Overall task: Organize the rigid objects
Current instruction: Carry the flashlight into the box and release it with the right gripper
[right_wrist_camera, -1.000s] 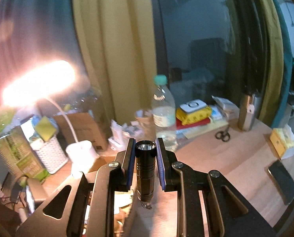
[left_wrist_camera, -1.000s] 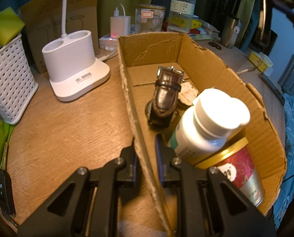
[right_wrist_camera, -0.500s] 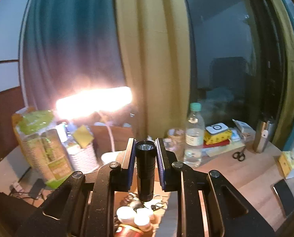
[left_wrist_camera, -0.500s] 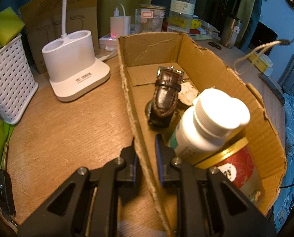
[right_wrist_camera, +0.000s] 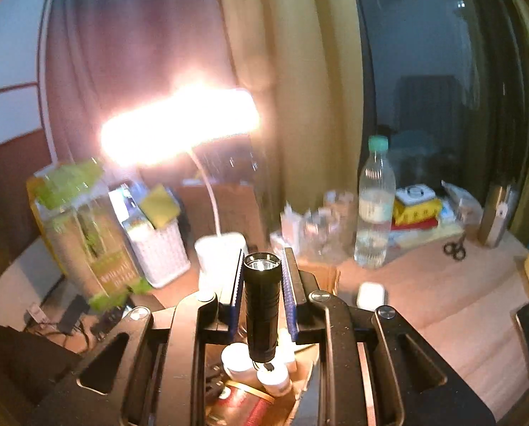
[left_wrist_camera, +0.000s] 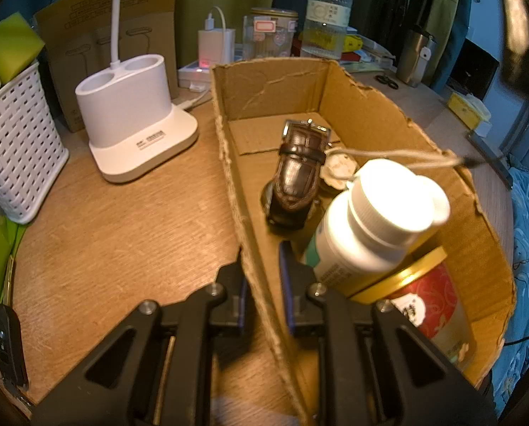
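Left tool (left_wrist_camera: 262, 277) found clamped on near wall of cardboard box (left_wrist_camera: 367, 113) resting on bench (left_wrist_camera: 122, 234). Inside box: brown watch (left_wrist_camera: 298, 174), white bottle (left_wrist_camera: 374, 220), red tin (left_wrist_camera: 424, 305). Right tool (right_wrist_camera: 262, 277) found gripping black flashlight (right_wrist_camera: 262, 305), held above box, lens forward.

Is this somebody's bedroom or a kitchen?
Probably a bedroom or study, not a kitchen: a wooden desk with a white desk lamp, curtains over a dark window, and scissors.
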